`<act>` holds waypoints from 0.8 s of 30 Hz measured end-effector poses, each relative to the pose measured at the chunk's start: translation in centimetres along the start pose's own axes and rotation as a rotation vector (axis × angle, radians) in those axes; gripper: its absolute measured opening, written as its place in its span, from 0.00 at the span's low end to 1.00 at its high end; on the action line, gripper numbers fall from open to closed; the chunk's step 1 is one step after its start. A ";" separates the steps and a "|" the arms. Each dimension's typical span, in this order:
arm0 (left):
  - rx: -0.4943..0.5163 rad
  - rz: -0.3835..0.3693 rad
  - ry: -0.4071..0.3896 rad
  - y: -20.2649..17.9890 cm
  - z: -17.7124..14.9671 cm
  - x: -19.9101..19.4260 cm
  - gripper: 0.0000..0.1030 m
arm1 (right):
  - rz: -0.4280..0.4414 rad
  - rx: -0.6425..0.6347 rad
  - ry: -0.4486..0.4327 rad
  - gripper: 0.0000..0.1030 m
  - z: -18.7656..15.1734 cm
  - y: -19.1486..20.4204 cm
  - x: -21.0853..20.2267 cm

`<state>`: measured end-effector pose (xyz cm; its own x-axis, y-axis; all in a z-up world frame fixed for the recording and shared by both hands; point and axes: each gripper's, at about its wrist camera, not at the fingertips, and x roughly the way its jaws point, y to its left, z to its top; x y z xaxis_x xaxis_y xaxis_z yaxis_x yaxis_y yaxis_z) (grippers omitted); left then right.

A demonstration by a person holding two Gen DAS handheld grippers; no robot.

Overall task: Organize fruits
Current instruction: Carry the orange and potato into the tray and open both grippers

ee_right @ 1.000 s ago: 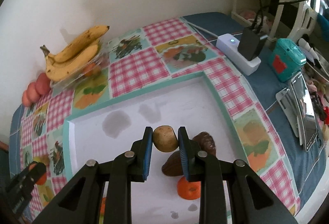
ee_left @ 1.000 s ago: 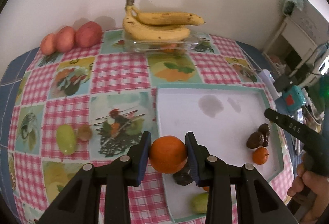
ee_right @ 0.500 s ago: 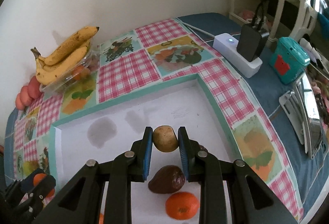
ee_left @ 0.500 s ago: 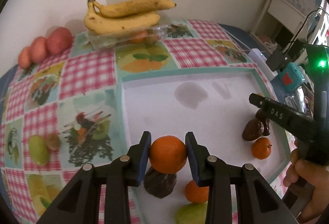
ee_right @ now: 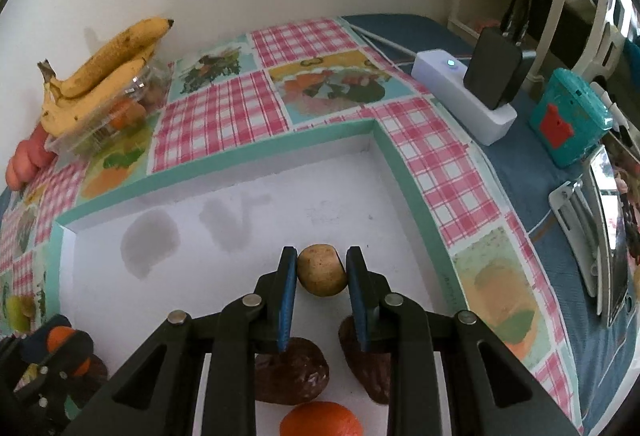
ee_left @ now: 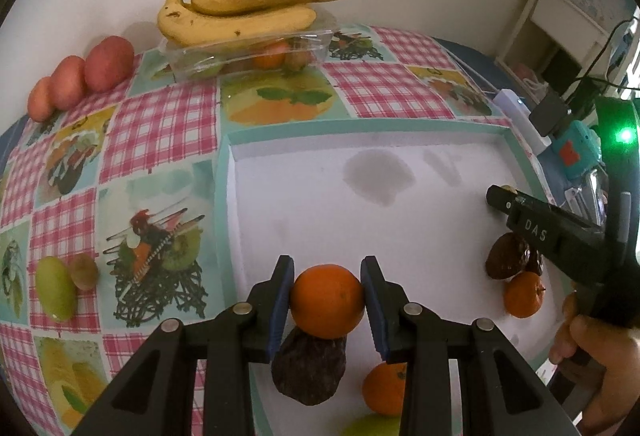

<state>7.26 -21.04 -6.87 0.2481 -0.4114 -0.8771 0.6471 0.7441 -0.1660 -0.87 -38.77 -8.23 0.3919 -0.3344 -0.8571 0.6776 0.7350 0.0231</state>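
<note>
My left gripper (ee_left: 327,302) is shut on an orange (ee_left: 327,300), held just over the near left part of a white tray (ee_left: 320,204) with a teal rim. Under the orange lies a dark wrinkled fruit (ee_left: 310,370), with another orange (ee_left: 384,388) to its right. My right gripper (ee_right: 321,274) is shut on a small tan kiwi-like fruit (ee_right: 321,274) over the tray's (ee_right: 260,164) near right part. Two dark fruits (ee_right: 294,376) and an orange (ee_right: 320,424) lie below it. The right gripper (ee_left: 494,194) shows in the left wrist view, held by a hand (ee_left: 600,360).
Bananas (ee_left: 240,12) rest on a clear plastic box (ee_left: 248,54) of fruit by the wall, with three red fruits (ee_left: 80,76) to the left. A green fruit (ee_left: 55,292) and a small brown one (ee_left: 83,271) lie on the checked cloth. A power strip (ee_right: 464,100) and teal box (ee_right: 568,116) sit at the right.
Both grippers have sunk toward the tray with their fruit still held. The left one has shifted right from the tray's left rim to over its floor.
</note>
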 end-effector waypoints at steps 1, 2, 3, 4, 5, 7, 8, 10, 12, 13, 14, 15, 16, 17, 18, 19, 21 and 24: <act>-0.006 0.003 -0.001 0.1 0.0 0.1 0.36 | -0.003 -0.007 0.001 0.25 0.0 0.1 0.1; -0.010 0.004 0.000 0.3 0.0 0.1 0.36 | -0.002 -0.009 0.001 0.25 0.0 0.2 0.1; -0.019 0.005 0.000 0.5 0.1 0.2 0.36 | -0.008 -0.016 -0.001 0.25 0.0 0.3 0.1; -0.031 0.000 0.002 0.8 0.1 0.2 0.36 | -0.015 -0.024 -0.001 0.25 0.0 0.4 0.1; -0.041 -0.003 0.004 1.0 0.2 0.3 0.36 | -0.023 -0.035 -0.002 0.25 -0.1 0.5 0.1; -0.054 0.002 0.011 1.3 0.2 0.4 0.36 | -0.034 -0.048 -0.003 0.26 -0.1 0.7 0.1; -0.057 0.005 0.013 1.4 0.2 0.5 0.36 | -0.038 -0.054 -0.003 0.26 -0.1 0.8 0.2; -0.067 0.004 0.018 1.6 0.2 0.6 0.36 | -0.042 -0.065 -0.002 0.26 -0.1 0.9 0.2; -0.075 0.001 0.027 1.8 0.1 0.9 0.36 | -0.048 -0.074 -0.003 0.26 -0.2 1.0 0.2; -0.077 0.003 0.029 1.8 0.1 1.0 0.36 | -0.051 -0.075 -0.003 0.26 -0.2 1.0 0.3; -0.078 0.008 0.031 1.8 0.1 1.1 0.36 | -0.052 -0.077 -0.004 0.26 -0.2 1.0 0.2; -0.079 0.009 0.032 1.9 0.1 1.2 0.36 | -0.053 -0.077 -0.004 0.26 -0.2 1.0 0.3; -0.083 0.007 0.029 2.0 0.1 1.2 0.36 | -0.053 -0.076 -0.004 0.26 -0.2 1.0 0.3; -0.084 0.005 0.030 2.0 0.2 1.2 0.36 | -0.053 -0.077 -0.004 0.26 -0.2 1.0 0.3; -0.089 0.002 0.030 2.1 0.2 1.2 0.36 | -0.053 -0.078 -0.004 0.26 -0.1 1.0 0.3; -0.090 0.000 0.030 2.2 0.2 1.3 0.36 | -0.053 -0.078 -0.004 0.26 -0.2 1.0 0.2; -0.093 -0.003 0.031 2.3 0.2 1.3 0.36 | -0.054 -0.077 -0.005 0.26 -0.1 1.0 0.2; -0.088 0.000 0.034 2.3 0.2 1.3 0.36 | -0.055 -0.080 -0.005 0.26 -0.1 1.1 0.3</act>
<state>9.21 -19.99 -8.26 0.2219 -0.3944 -0.8917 0.5809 0.7880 -0.2040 -0.11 -38.01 -8.49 0.3586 -0.3785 -0.8533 0.6464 0.7602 -0.0655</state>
